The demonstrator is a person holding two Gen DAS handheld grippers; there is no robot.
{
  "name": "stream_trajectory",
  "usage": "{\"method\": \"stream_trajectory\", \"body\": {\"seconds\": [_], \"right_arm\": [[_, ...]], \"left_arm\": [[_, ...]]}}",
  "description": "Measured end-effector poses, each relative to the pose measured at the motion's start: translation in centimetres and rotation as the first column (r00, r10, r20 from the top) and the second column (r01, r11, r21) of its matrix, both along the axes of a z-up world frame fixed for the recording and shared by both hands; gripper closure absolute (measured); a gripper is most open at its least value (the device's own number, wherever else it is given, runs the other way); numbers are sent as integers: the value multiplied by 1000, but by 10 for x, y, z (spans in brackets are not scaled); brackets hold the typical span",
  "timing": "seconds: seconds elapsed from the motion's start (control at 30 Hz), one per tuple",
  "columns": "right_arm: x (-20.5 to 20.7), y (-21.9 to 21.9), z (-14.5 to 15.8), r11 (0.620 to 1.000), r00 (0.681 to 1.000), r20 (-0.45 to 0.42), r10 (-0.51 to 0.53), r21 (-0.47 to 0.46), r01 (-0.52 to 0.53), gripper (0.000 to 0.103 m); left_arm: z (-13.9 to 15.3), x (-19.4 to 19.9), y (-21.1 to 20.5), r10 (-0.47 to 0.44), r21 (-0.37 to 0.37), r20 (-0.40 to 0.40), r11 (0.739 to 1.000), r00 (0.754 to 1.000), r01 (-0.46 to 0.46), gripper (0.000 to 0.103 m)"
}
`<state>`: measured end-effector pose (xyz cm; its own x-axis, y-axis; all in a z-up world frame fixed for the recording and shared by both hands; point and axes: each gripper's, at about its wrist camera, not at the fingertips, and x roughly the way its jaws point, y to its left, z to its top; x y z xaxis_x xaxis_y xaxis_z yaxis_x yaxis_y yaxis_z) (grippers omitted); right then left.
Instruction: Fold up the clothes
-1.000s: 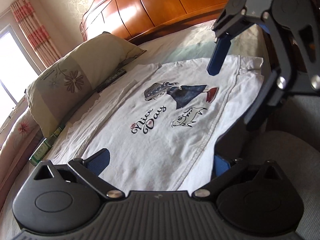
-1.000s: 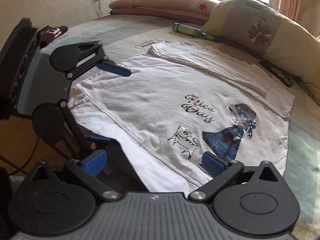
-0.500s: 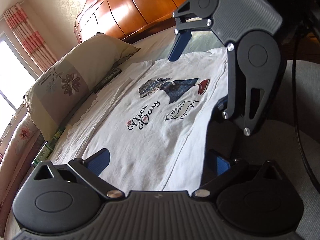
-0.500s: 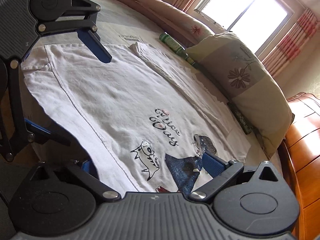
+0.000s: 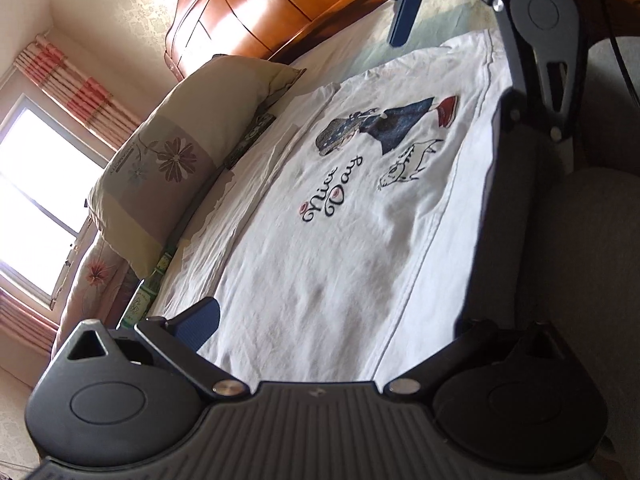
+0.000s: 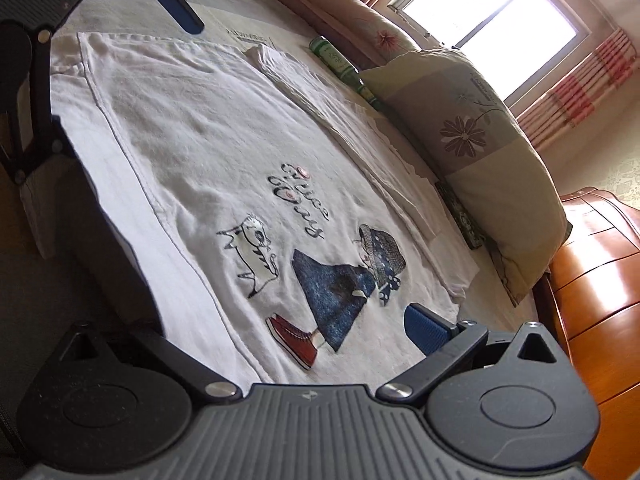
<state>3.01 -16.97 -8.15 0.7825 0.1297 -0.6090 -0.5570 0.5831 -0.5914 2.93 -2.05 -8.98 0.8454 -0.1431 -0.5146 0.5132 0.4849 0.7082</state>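
Note:
A white T-shirt (image 5: 344,248) printed with "Nice Day", a girl and a cat lies flat on the bed, its near edge hanging over the bed's side. My left gripper (image 5: 332,332) is open and straddles that edge at one end: its blue pad (image 5: 200,324) rests above the cloth, and the other finger is hidden in shadow below the edge. My right gripper (image 6: 280,336) is open at the other end near the red shoe print, one pad (image 6: 424,330) over the shirt (image 6: 192,128). Each gripper shows in the other's view: the right gripper (image 5: 476,64) and the left gripper (image 6: 96,80).
A flowered pillow (image 5: 172,168) lies along the shirt's far side, with a remote control (image 5: 252,140) and a green bottle (image 6: 340,64) beside it. A wooden headboard (image 5: 272,4) stands at one end, a bright window (image 6: 492,4) at the other. A second white garment (image 6: 320,92) lies beyond the shirt.
Both grippers have dropped lower and tilted along the shirt's near edge, spreading toward its opposite ends. Both have stayed open. The shirt has not moved.

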Motion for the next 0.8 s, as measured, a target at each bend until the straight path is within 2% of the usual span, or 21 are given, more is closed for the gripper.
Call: {"method": "stream_trajectory", "body": {"seconds": [0.1, 0.2, 0.3, 0.43, 0.6, 0.7, 0.8], "right_arm": [[2, -10, -1, 1000, 1000, 14, -14, -26, 14, 0], [1, -4, 0, 999, 999, 34, -33, -36, 35, 0], [-2, 12, 2, 1000, 1000, 25, 15, 4, -15, 0], [-2, 14, -2, 1000, 999, 37, 8, -1, -8, 0], [0, -5, -3, 995, 993, 98, -59, -79, 67, 0], [0, -5, -4, 994, 991, 113, -69, -80, 78, 0], [3, -3, -9, 993, 993, 96, -75, -81, 83, 0]], "left_arm": [[0, -2, 12, 40, 32, 21, 999, 999, -41, 1], [0, -6, 12, 40, 56, 43, 998, 998, -43, 1], [1, -2, 2, 24, 24, 18, 999, 1000, -25, 1], [0, 2, 4, 30, 21, 23, 999, 999, -30, 1], [-4, 2, 12, 44, 75, 65, 996, 997, -49, 1], [-5, 3, 8, 42, 66, 68, 997, 997, -46, 1], [-3, 9, 7, 54, 36, 40, 998, 998, -56, 1]]}}
